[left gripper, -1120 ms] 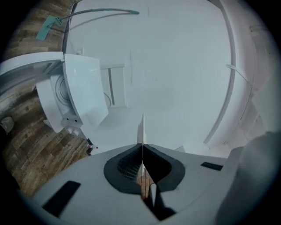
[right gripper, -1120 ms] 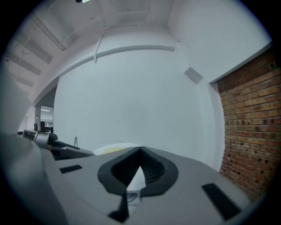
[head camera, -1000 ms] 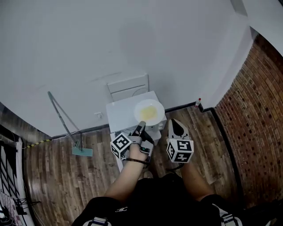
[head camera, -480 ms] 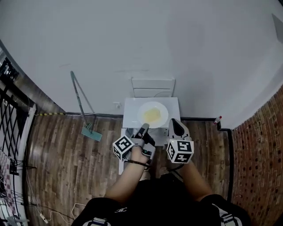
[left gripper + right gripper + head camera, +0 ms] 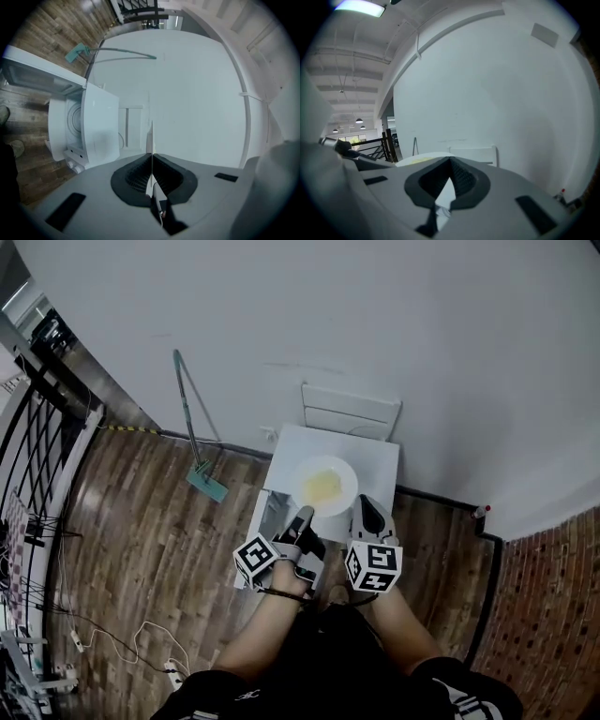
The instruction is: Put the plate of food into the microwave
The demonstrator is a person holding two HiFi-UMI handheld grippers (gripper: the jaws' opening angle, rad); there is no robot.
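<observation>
A white plate (image 5: 324,486) with yellow food hangs just above the front of the white microwave's top (image 5: 377,452). My left gripper (image 5: 305,514) is shut on the plate's near rim. In the left gripper view the plate (image 5: 151,138) shows edge-on between the pads. The microwave stands open: its cavity (image 5: 74,123) and swung-out door (image 5: 35,76) show there, and the door (image 5: 266,521) lies below my left gripper in the head view. My right gripper (image 5: 364,506) is shut and empty, close by the plate's right near rim. The plate (image 5: 421,161) sits to its left.
A mop (image 5: 194,427) leans on the white wall left of the microwave. A white slatted frame (image 5: 349,409) stands behind it. A black railing (image 5: 37,418) runs at the far left, cables (image 5: 103,634) lie on the wood floor, and a brick wall (image 5: 553,615) is at the right.
The head view has swung left, bringing the railing into view. The plate stays in my left gripper above the microwave top. My right gripper has come in nearer the plate's rim.
</observation>
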